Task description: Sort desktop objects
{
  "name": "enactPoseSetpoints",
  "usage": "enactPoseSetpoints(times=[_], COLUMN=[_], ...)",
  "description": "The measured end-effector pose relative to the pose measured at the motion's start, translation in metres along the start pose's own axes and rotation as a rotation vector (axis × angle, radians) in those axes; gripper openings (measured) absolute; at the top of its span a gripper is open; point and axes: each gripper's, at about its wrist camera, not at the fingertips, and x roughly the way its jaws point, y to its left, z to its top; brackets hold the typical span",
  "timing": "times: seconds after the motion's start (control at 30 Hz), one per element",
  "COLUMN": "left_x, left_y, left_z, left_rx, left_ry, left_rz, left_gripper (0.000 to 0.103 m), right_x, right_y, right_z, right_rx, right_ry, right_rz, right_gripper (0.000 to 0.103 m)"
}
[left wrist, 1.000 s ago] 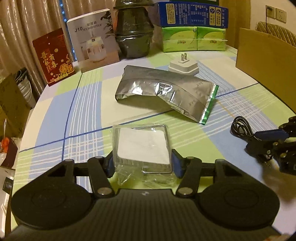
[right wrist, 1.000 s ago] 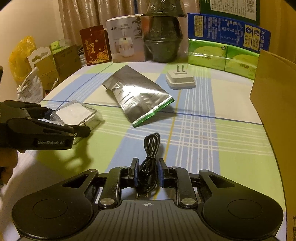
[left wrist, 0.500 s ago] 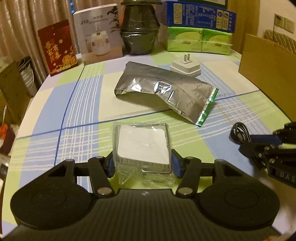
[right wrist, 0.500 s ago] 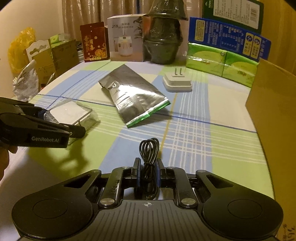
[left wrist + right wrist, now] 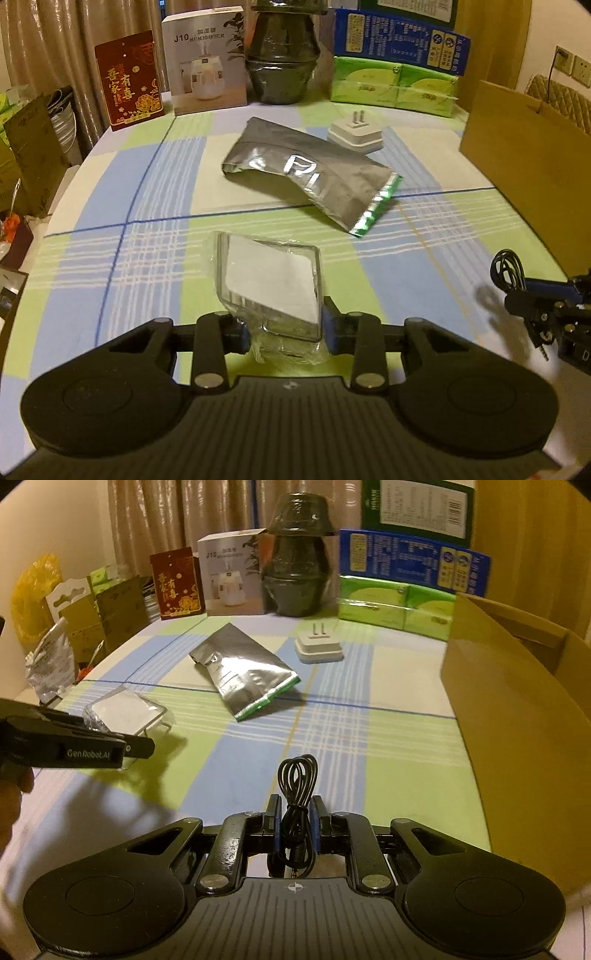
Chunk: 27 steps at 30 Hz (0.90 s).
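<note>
A clear plastic-wrapped white packet [image 5: 269,280] sits tilted between the pads of my left gripper [image 5: 284,325], which is shut on its near end and holds it just off the checked tablecloth [image 5: 155,206]. My right gripper [image 5: 295,819] is shut on a coiled black cable [image 5: 297,775], whose loop sticks out ahead of the fingers above the cloth. From the right wrist view the left gripper [image 5: 140,746] and its packet [image 5: 125,710] are at the left. In the left wrist view the right gripper [image 5: 546,295] and cable [image 5: 508,269] are at the right edge.
A silver foil bag [image 5: 310,177] lies mid-table, with a white plug adapter [image 5: 354,134] behind it. An open cardboard box [image 5: 517,709] stands along the right side. Boxes, a dark pot [image 5: 282,62] and green tissue packs [image 5: 395,88] line the far edge.
Both grippers have risen from the table. The left jaws have squeezed in on the packet, which now tilts off the cloth. The right jaws closed on the cable and lifted it.
</note>
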Motion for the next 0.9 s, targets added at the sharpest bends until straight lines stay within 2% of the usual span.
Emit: enactPoseSetpoints(times=[0.17,0.4,0.5,0.9], left_x=[-0.020,-0.057,-0.071,-0.123], left_y=[-0.030,-0.085,-0.100,-0.142], left_z=[-0.015,-0.040,-0.047,-0.045], left_rx=[-0.010,0.087,0.079,0.050], left_ry=[-0.019,-0.062,-0.068,-0.103], left_rz=[-0.018,0.012,0.007,-0.020], left_gripper=[0.030,0.030,0.030,0.030], right_x=[-0.027,-0.066,-0.082,-0.139], right_y=[-0.011,-0.029,-0.034,-0.056], right_z=[-0.009,-0.022,-0.023,-0.026], right_rx=[0.027,0.048,0.045,0.050], right_ry=[-0.008,-0.022,-0.039,-0.110], right_rz=[-0.005,-0.021,-0.024,-0.058], right_gripper=[0.012,0.012,0.012,0.012])
